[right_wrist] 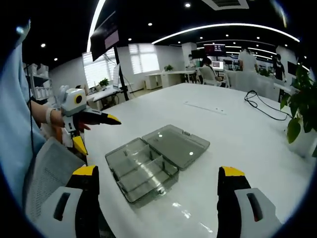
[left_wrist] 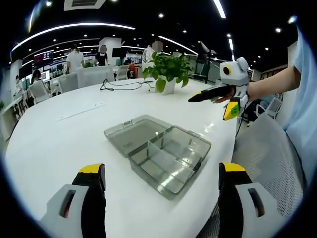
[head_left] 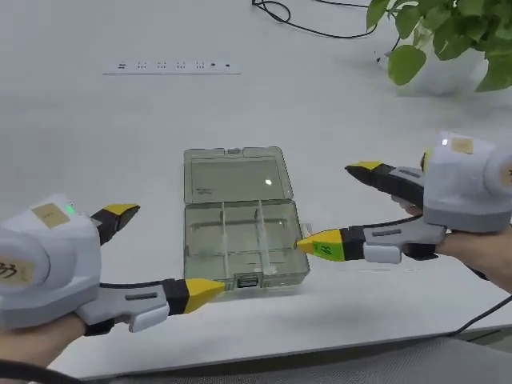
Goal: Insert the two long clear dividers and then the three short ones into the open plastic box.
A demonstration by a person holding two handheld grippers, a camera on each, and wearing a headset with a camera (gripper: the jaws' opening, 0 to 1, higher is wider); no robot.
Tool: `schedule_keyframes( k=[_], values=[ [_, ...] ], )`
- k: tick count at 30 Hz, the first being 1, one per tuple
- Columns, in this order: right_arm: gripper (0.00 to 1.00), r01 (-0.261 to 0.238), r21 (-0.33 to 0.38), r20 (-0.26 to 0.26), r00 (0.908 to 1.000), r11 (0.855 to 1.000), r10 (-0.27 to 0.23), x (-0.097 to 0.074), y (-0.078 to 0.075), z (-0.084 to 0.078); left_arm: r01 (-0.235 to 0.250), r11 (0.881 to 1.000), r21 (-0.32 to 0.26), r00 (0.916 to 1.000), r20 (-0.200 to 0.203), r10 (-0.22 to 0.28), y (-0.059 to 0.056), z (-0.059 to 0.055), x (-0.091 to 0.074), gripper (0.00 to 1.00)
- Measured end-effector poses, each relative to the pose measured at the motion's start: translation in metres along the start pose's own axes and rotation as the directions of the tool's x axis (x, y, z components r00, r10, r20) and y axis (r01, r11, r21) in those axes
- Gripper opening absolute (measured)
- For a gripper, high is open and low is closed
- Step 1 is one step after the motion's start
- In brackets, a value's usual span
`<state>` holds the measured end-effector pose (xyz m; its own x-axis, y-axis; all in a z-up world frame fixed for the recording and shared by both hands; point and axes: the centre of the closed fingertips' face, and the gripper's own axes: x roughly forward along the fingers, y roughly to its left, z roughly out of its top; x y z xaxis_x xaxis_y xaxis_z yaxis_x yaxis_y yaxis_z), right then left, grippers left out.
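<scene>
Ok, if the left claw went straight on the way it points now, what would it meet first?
The open plastic box lies dead ahead of the left claw, compartment half nearest; nothing stands between, though depth is hard to judge.

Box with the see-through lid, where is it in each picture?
Head view: box in the middle, slightly low.
Left gripper view: box at centre, slightly low.
Right gripper view: box at centre, slightly low.
Shared landmark: the potted plant.

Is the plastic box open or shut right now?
Open. The plastic box has its lid folded fully back, lying flat, leaving the inside exposed.
</scene>
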<state>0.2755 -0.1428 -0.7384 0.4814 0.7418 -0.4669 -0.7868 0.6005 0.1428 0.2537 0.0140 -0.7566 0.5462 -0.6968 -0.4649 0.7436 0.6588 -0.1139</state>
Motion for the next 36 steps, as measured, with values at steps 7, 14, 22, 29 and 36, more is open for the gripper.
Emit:
schedule_keyframes(
  k=[7, 14, 22, 29, 36],
  values=[
    [0.98, -0.031, -0.053, -0.097, 0.9949, 0.998, 0.026, -0.009, -0.005, -0.02, -0.017, 1.0, -0.009, 0.9999, 0.002, 0.017, 0.002, 0.0, -0.003, 0.97],
    [0.91, -0.09, -0.119, -0.197, 0.9782, 0.989, 0.065, -0.003, -0.008, -0.036, -0.025, 1.0, -0.013, 0.9997, 0.001, 0.025, 0.001, -0.002, -0.007, 0.97],
    [0.77, -0.186, -0.219, -0.381, 0.9199, 0.958, 0.091, 0.001, -0.012, -0.072, -0.041, 0.999, -0.025, 0.9991, 0.0, 0.041, 0.0, -0.004, -0.012, 0.96],
    [0.58, -0.267, -0.289, -0.512, 0.8543, 0.92, 0.087, 0.006, -0.03, -0.112, -0.044, 0.998, -0.035, 0.999, 0.005, 0.044, -0.004, -0.003, -0.012, 0.96],
    [0.48, -0.332, -0.317, -0.562, 0.8201, 0.888, 0.106, 0.01, -0.027, -0.114, -0.041, 0.998, -0.037, 0.9992, 0.003, 0.041, -0.005, -0.004, -0.012, 0.95]
  ],
)
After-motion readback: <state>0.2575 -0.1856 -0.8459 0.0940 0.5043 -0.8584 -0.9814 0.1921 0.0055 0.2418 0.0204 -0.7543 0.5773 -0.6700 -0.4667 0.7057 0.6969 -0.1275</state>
